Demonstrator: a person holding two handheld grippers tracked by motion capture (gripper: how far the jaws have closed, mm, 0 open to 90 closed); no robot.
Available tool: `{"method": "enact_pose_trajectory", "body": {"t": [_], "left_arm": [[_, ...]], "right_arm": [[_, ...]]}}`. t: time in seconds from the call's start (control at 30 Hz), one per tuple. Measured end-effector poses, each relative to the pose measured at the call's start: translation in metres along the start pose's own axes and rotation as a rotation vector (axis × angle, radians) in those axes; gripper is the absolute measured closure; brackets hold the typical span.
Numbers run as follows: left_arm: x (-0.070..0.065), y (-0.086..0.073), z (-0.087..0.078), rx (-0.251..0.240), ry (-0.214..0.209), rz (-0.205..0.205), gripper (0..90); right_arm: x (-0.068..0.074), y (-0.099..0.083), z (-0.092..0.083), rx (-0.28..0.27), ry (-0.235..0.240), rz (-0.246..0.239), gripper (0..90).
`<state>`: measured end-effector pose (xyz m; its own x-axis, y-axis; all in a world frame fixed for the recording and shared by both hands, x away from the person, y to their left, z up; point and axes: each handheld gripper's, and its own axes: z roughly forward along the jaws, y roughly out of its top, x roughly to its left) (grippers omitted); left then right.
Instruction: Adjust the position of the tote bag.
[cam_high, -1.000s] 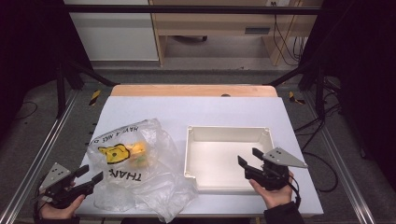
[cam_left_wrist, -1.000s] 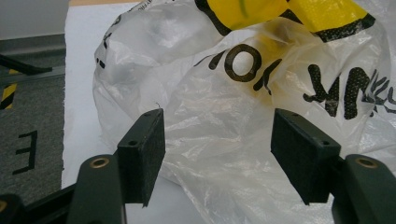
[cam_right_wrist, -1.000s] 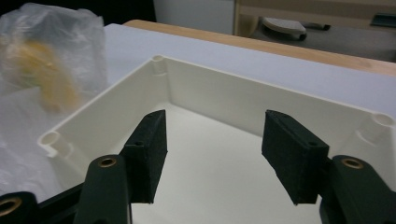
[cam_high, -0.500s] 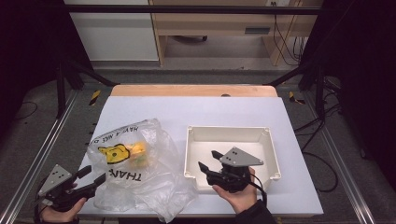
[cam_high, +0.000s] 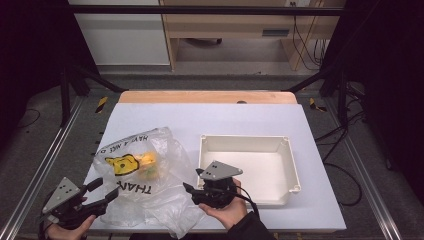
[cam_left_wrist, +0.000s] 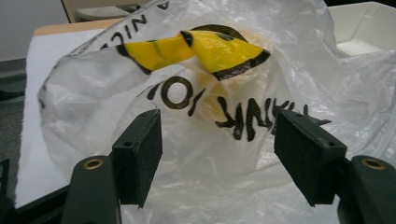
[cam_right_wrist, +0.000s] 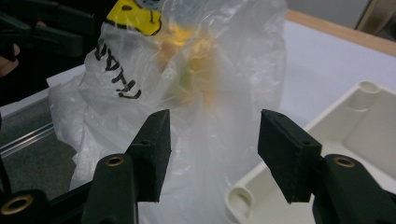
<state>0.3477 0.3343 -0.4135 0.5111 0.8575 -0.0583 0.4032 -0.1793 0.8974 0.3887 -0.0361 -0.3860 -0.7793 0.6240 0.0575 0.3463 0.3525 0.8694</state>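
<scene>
Between the two pairs of fingers, on the white surface (cam_high: 225, 120), lies a crumpled clear plastic bag (cam_high: 145, 180) with something yellow and orange inside it, blurred through the film. In the left gripper view the bag (cam_left_wrist: 224, 93) fills the space just ahead of the left gripper (cam_left_wrist: 217, 154); its fingers (cam_left_wrist: 140, 156) stand wide apart, having just been opening, and the film rises beyond and between them without either pad pressing on it. In the right gripper view the bag (cam_right_wrist: 187, 93) stands just ahead of the right gripper (cam_right_wrist: 212, 154), whose fingers (cam_right_wrist: 289, 156) are also apart and have just been closing a little; bag film shows in the gap, but no pad presses on it.

From the high view the left gripper (cam_high: 102, 192) sits low at the near left corner of the surface, held in a hand (cam_high: 67, 227) and pointing right toward the bag's near edge. The right gripper (cam_high: 192, 192) is held from below in an upturned hand (cam_high: 227, 212), pointing left at the bag's right side, its grey plate on top.

The bag carries black lettering seen reversed through the film: part of "THANK YOU" near the fingers and "HAVE A NICE" along its far edge, plus a yellow face print outlined in black.

Just right of the right gripper lies an empty white tray (cam_high: 292, 167), its near left corner beside that hand.
</scene>
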Motion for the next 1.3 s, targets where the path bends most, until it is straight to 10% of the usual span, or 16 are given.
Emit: {"method": "enact_pose_trajectory", "body": {"t": [0.43, 0.77, 1.3], "left_arm": [[-0.009, -0.002, 0.022, 0.059, -0.024, 0.021, 39.7], [-0.007, -0.001, 0.039, 0.12, -0.066, 0.044, 75.1], [-0.004, 0.033, 0.022, 0.029, -0.082, 0.072, 89.8]], "right_arm": [[0.017, -0.005, 0.036, 0.091, 0.068, -0.053, 49.9], [0.015, -0.008, 0.046, 0.124, 0.075, -0.077, 79.0], [0.01, 0.017, 0.03, -0.006, 0.053, -0.086, 89.8]]}}
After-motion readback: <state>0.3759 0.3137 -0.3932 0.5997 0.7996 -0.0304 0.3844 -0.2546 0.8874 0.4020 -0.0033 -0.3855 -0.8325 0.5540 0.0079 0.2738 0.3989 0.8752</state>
